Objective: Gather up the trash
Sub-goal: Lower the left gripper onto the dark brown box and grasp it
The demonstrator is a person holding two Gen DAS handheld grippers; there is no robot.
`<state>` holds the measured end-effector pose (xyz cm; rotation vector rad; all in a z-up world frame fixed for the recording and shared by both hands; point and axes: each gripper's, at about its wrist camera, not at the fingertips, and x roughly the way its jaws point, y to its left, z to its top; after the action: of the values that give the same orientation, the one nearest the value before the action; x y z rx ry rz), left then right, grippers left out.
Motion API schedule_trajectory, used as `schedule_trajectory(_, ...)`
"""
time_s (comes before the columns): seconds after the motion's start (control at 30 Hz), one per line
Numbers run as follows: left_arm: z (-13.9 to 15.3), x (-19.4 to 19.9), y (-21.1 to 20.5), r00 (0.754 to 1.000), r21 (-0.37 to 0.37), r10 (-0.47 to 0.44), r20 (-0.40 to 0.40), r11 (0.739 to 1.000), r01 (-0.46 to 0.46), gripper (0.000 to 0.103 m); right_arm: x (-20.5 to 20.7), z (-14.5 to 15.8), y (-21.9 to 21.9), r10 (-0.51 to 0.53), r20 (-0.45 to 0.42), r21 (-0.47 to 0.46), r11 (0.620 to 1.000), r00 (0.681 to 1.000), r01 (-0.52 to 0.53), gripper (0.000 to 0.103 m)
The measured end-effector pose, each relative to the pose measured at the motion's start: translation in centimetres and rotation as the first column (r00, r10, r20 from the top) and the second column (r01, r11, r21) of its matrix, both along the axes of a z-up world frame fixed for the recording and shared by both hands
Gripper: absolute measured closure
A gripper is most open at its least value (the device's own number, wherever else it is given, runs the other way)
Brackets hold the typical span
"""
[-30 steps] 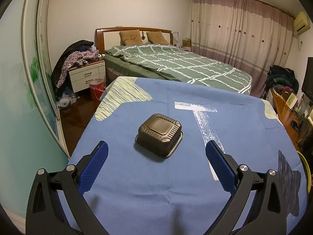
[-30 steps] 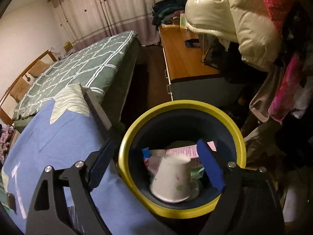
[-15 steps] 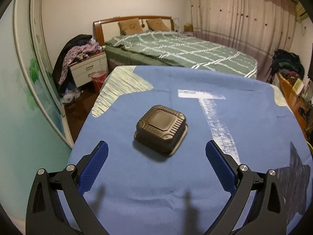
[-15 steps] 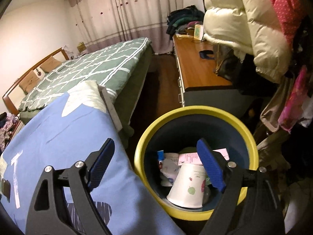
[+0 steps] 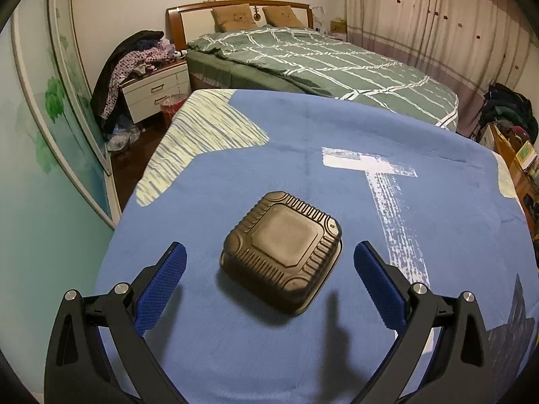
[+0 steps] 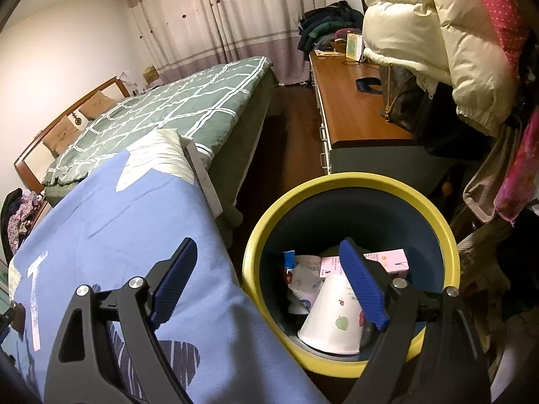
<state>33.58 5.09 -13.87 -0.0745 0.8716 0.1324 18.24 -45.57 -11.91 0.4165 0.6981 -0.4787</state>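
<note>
In the left wrist view, the left gripper (image 5: 269, 259) is seen with its jaws spread wide apart and nothing clamped between them. A black plastic food container (image 5: 282, 249) is set upside down on the blue blanket (image 5: 337, 128), its ribbed base turned upward. The container is placed just ahead of the blue pads (image 5: 161, 286), roughly centred between them, and is touched by neither pad. A white T-shaped print (image 5: 380, 175) is shown on the blanket to the right of the container, and a striped cream patch (image 5: 202, 131) is seen at the far left corner. Beyond the blanket, a bed with a green checked cover (image 5: 320, 60) is visible, with a white nightstand (image 5: 155, 91) piled with clothes to its left and a small red bin (image 5: 171, 104) on the floor beside it.

In the right wrist view, the right gripper (image 6: 269, 276) is likewise held with its jaws wide apart and empty. It is positioned over the edge of the blue blanket (image 6: 118, 222) and the yellow-rimmed trash bin (image 6: 350, 181), which stands on the floor just beside the blanket's edge. Inside the bin, a white paper cup (image 6: 333, 323) is lying upside down and tilted, with a pink carton (image 6: 387, 259) and other paper scraps behind it. A wooden desk (image 6: 353, 107) is seen behind the bin, and a cream puffer jacket (image 6: 421, 33) is hung above it on the right.
</note>
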Motion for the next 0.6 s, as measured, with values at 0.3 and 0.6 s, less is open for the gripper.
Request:
schedule_trajectory(0.3,-1.5,1.6,0.5,0.999,-0.029,0.015,-0.035,0.999,-0.016,0.015,0.1,-0.2,0.0,0.008,-0.009,0.003,1.0,1.0,-0.008,0.021)
schedule_trajectory(0.6,-1.5,1.8,0.3,1.0,-0.04,-0.009,-0.014,0.999,0.009,0.027,0.1,-0.2,0.1,0.013,-0.015,0.008,1.0,1.0,-0.013,0.021)
